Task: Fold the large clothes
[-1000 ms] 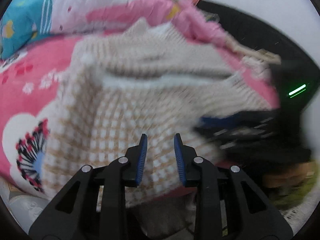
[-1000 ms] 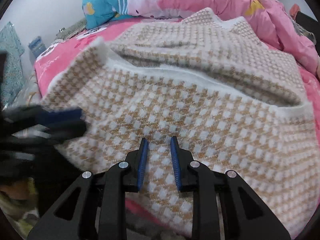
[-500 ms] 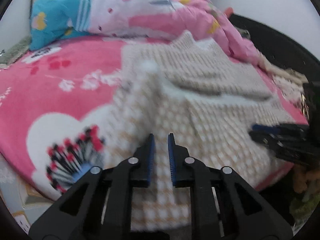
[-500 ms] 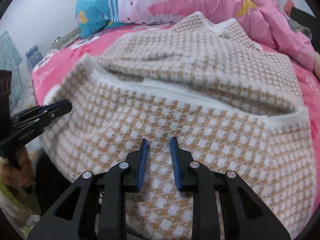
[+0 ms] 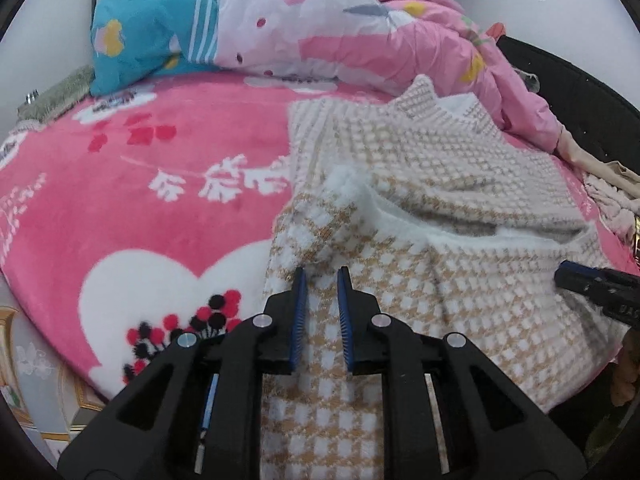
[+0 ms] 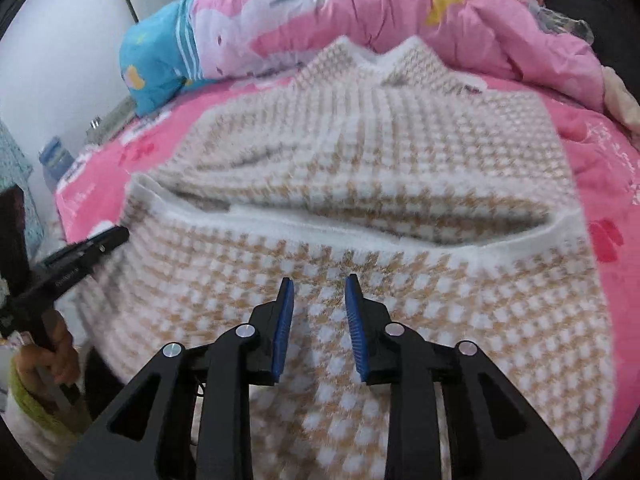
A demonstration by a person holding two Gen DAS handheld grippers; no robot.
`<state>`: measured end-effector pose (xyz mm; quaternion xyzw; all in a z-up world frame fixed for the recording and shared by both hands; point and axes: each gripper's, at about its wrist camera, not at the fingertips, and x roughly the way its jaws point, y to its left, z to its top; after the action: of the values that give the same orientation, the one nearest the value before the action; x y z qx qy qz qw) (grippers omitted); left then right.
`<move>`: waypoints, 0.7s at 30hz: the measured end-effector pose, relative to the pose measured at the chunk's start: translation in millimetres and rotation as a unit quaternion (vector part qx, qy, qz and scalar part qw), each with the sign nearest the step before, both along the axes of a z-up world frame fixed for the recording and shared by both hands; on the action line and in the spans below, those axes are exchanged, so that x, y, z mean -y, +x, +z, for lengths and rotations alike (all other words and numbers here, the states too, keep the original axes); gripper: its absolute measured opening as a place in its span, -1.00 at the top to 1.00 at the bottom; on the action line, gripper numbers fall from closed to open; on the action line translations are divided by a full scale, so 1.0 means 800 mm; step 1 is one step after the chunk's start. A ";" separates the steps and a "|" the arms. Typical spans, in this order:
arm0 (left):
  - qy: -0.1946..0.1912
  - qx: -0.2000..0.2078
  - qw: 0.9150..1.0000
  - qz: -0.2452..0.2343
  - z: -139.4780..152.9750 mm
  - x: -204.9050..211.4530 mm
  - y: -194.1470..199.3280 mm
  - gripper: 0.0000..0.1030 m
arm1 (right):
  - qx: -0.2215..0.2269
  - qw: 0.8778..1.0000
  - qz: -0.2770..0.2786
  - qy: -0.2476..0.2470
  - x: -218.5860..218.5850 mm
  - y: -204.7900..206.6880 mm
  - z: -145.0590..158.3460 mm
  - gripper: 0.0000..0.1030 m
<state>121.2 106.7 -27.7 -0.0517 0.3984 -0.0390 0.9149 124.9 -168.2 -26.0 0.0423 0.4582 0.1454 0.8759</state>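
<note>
Sweater (image 6: 360, 184), tan-and-white check knit, lies spread on the pink bed (image 5: 132, 184), its near hem drooping over the bed's edge toward me and its collar up by the rumpled quilt (image 6: 460, 20). Lower part sits doubled up over the body, white edge across the middle, so I judge one fold is in and needs squaring. My left gripper (image 5: 321, 280) hovers over the near-left corner, jaws narrow with knit seen in the gap, pads not pinching; they have just opened a touch. My right gripper (image 6: 319, 286) hovers mid-hem, jaws a little wider and just opening, nothing held; I read both as between grabs.
</note>
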 end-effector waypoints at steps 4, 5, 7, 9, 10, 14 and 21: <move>0.025 0.025 0.999 -0.009 0.025 0.015 -0.011 0.20 | 0.020 0.999 -0.027 -0.008 0.015 -0.022 0.018 0.11; 0.023 0.026 0.999 -0.014 0.029 0.019 -0.011 0.17 | 0.025 0.998 -0.042 -0.028 0.020 -0.025 0.018 0.02; 0.014 0.022 0.999 -0.032 0.036 0.032 -0.010 -0.06 | 0.018 0.997 -0.059 -0.043 0.028 -0.022 0.011 -0.08; 0.004 0.014 0.999 -0.049 0.038 0.047 -0.007 -0.15 | -0.009 0.995 -0.078 -0.054 0.037 -0.016 -0.009 -0.18; 0.003 0.010 0.999 -0.053 0.037 0.055 -0.007 -0.21 | -0.020 0.995 -0.080 -0.054 0.040 -0.012 -0.018 -0.28; 0.016 -0.018 0.996 -0.082 0.028 0.098 0.000 -0.36 | -0.032 0.996 -0.086 -0.017 0.052 -0.011 -0.008 -0.30; 0.044 -0.041 0.991 -0.121 0.016 0.162 -0.002 -0.55 | 0.003 0.997 -0.077 -0.009 0.057 -0.044 0.032 -0.56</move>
<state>119.4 -22.7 -15.0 0.0359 0.4402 -0.1299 0.8877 89.5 -214.1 -0.3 0.0688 0.4519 0.0733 0.8864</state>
